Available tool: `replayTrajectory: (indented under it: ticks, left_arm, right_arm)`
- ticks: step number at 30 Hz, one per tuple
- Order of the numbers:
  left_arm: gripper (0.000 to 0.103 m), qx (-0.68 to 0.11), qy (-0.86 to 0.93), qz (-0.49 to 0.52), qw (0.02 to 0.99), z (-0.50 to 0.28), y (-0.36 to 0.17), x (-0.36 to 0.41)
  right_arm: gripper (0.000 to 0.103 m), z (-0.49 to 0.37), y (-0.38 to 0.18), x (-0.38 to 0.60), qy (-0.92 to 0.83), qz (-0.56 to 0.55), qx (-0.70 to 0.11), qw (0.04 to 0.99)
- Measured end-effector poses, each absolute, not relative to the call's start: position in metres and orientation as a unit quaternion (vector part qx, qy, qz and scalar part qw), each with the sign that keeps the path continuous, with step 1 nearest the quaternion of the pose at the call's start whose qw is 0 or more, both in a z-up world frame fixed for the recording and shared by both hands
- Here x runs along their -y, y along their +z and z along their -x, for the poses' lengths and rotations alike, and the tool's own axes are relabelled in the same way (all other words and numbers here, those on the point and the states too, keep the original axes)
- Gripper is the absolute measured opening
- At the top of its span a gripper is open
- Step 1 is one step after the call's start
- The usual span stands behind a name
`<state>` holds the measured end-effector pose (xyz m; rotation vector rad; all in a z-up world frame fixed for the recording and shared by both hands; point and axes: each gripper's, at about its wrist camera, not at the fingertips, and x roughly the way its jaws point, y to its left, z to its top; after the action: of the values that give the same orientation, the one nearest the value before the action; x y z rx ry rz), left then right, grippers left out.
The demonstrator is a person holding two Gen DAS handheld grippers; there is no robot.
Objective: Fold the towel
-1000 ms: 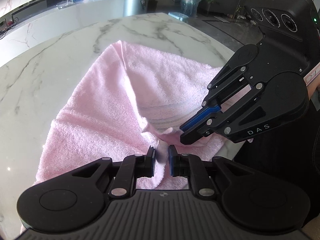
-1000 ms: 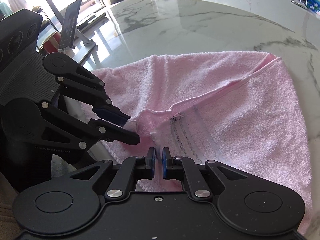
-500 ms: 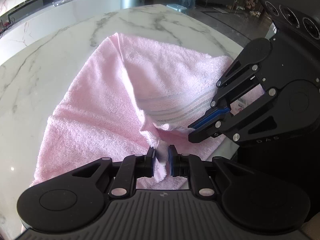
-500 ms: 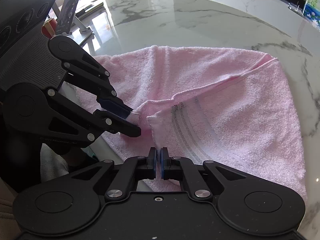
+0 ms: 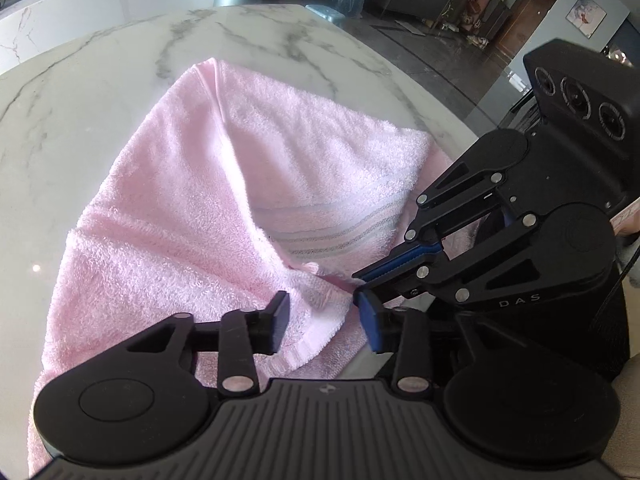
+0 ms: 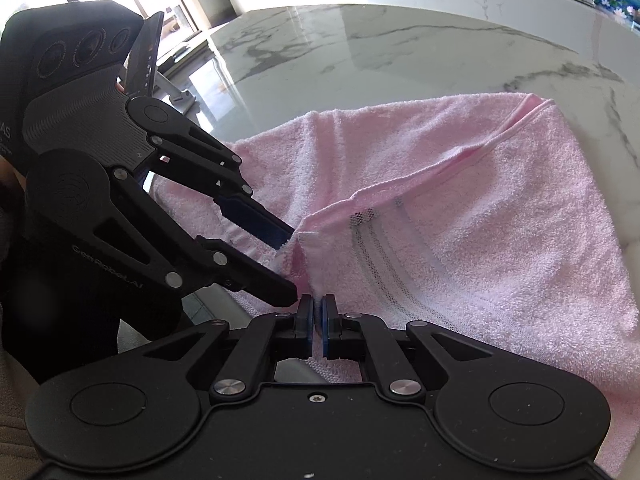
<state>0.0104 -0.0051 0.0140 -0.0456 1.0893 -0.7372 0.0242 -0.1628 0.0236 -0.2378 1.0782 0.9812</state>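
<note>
While the pink towel (image 5: 240, 184) lies folded over on the marble table (image 5: 100, 80), filling the centre of the left wrist view, both grippers sit at its near corner in the lower middle of the frame.

Left gripper (image 5: 323, 322): fingers spread wide. A towel edge lies in the gap between them; neither pad visibly presses it. The left finger (image 5: 278, 322) stands over the terry, and the right one carries a blue pad. In the right wrist view this gripper (image 6: 294, 262) enters from the left, its two fingers parted, the upper one touching the raised towel corner, the lower one ending just beside the right gripper's tips.

Right gripper (image 6: 317, 326): fingers narrow, blue pads nearly together, with a sliver of pink cloth pinched between them. From there the towel (image 6: 480, 220) rises as a small peak at frame centre, then spreads to the right, grey stripes running diagonally across it. In the left wrist view the same gripper (image 5: 358, 286) comes in from the right, tips closed at the towel corner.

Table (image 6: 400, 48) fills the upper half of that view.
</note>
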Motion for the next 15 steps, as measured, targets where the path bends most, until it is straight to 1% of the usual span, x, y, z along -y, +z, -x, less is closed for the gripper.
replayTrajectory:
  ticks: [3, 6, 12, 15]
  left_arm:
    - [0.044, -0.519, -0.337, 0.049, 0.784, -0.021, 0.017, -0.003]
    - [0.044, -0.548, -0.309, 0.069, 0.774, -0.034, 0.017, -0.004]
    - [0.045, -0.601, -0.251, 0.131, 0.747, -0.053, 0.008, 0.002]
    - [0.045, -0.617, -0.232, 0.137, 0.740, -0.060, 0.001, 0.009]
  right_arm:
    - [0.003, -0.025, 0.023, 0.163, 0.448, 0.108, -0.492, 0.738]
    - [0.003, -0.024, 0.024, 0.162, 0.449, 0.111, -0.490, 0.739]
    - [0.003, -0.015, 0.028, 0.154, 0.446, 0.146, -0.475, 0.744]
    - [0.003, -0.009, 0.030, 0.151, 0.444, 0.159, -0.469, 0.747]
